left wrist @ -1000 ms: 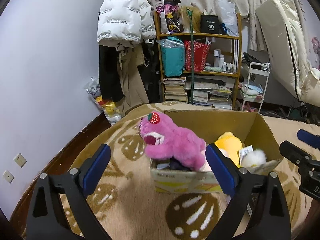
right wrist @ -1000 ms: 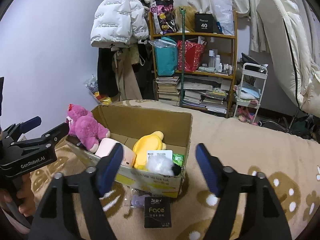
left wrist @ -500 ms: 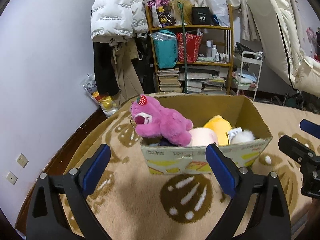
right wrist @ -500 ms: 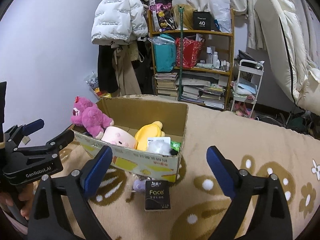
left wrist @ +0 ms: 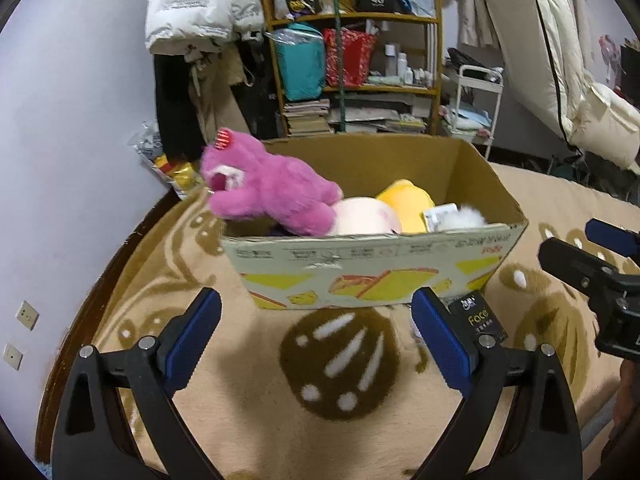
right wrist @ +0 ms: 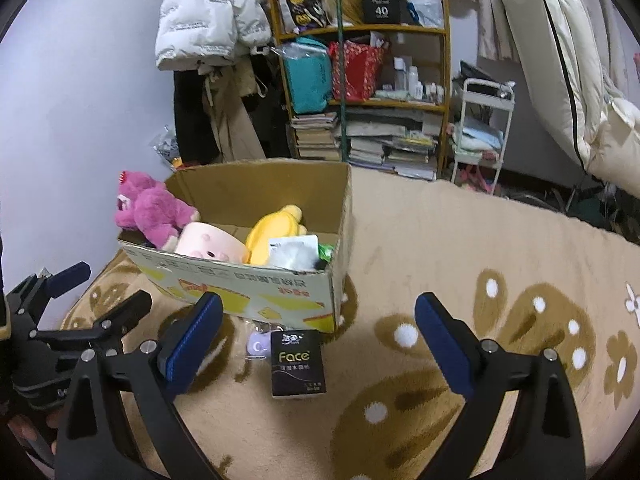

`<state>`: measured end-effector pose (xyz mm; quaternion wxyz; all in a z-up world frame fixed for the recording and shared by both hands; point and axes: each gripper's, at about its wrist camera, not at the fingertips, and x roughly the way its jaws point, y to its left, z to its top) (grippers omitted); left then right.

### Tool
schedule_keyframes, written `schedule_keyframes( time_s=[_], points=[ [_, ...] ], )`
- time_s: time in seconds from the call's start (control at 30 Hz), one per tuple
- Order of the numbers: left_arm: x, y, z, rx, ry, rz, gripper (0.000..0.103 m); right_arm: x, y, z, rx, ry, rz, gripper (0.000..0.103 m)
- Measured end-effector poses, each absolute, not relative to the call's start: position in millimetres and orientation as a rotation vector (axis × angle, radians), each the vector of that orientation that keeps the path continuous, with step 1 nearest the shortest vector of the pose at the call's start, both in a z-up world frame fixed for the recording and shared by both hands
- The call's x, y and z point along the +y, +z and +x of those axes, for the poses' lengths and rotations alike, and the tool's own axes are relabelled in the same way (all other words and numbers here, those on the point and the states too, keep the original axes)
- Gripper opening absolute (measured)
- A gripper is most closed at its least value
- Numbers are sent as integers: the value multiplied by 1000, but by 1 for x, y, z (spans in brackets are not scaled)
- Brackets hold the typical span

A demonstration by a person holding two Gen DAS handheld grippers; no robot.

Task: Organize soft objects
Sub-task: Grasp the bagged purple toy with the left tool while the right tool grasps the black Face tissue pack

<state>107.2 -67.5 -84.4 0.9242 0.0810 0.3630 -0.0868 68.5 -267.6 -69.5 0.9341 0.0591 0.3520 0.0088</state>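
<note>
An open cardboard box (right wrist: 256,300) stands on a beige blanket (right wrist: 460,248) patterned with brown flowers, near the blanket's left edge. Its printed front wall faces both cameras.

Contents, from the left wall to the right:
- A pink plush bear (left wrist: 268,192) lies over the left rim, head hanging outside the box, body inside.
- A pale pink plush (right wrist: 210,244) rests against the front wall beside the bear.
- A yellow plush (right wrist: 274,232) sits behind it, near the middle.
- A white fluffy item with a paper tag (right wrist: 292,254) fills the right front corner, with something green (right wrist: 326,252) against the right wall.

Outside the box, a black tissue pack marked "Face" (right wrist: 298,364) lies on the blanket just before the front right corner, beside a small pale lilac object (right wrist: 256,346), too blurred to name.

The left gripper (left wrist: 316,344) is spread wide, nothing between its jaws, short of the front wall. The right gripper (right wrist: 318,344) has just been opening and is spread wide; the tissue pack lies between its blue pads (right wrist: 438,344), untouched.
</note>
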Motion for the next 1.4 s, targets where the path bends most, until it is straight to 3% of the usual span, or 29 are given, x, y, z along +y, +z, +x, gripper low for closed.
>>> schedule_keyframes(
  time_s=[0.63,1.4],
  points=[
    [-94,-139,139,922,-267,185,95,-282,-111,96,873,5,209,101],
    [-112,-181,154,1011,-332,186,95,-290,-162,126,1020,-16,276,101]
  ],
)
